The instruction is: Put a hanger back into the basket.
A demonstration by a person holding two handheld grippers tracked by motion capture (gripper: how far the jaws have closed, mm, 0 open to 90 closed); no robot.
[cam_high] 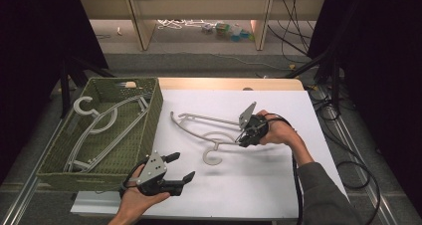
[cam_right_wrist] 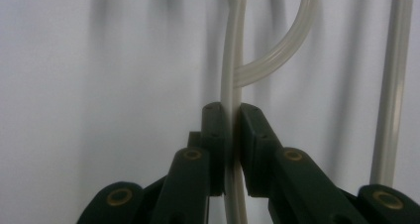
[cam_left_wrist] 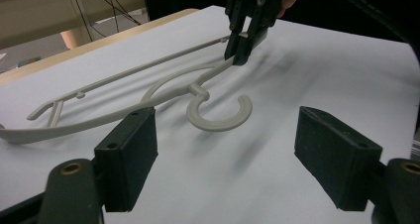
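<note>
**Right gripper clamps hanger on white table; left stands wide and empty**

My right gripper point(cam_high: 242, 138) has its two black jaws pinched tight on the thin arm of a pale grey plastic hanger point(cam_high: 206, 127), near the middle of the white table top point(cam_high: 278, 185). In the right gripper view the pads press the arm point(cam_right_wrist: 233, 130) from both sides, just below the point where a curved brace branches off it. The hanger's far end rests on the table, its hook point(cam_high: 213, 155) curls toward my side of the table, and the held end sits under my right hand point(cam_high: 278, 132).

My left gripper point(cam_high: 180, 167) hovers near the table's front edge with its jaws spread wide and nothing between them. From the left gripper view, the hanger's hook point(cam_left_wrist: 220, 112) lies just beyond the two open pads, apart from both.

To the left, a green woven basket point(cam_high: 149, 130) sits on the table's edge, with two more grey hangers point(cam_high: 99, 130) lying inside it.
</note>
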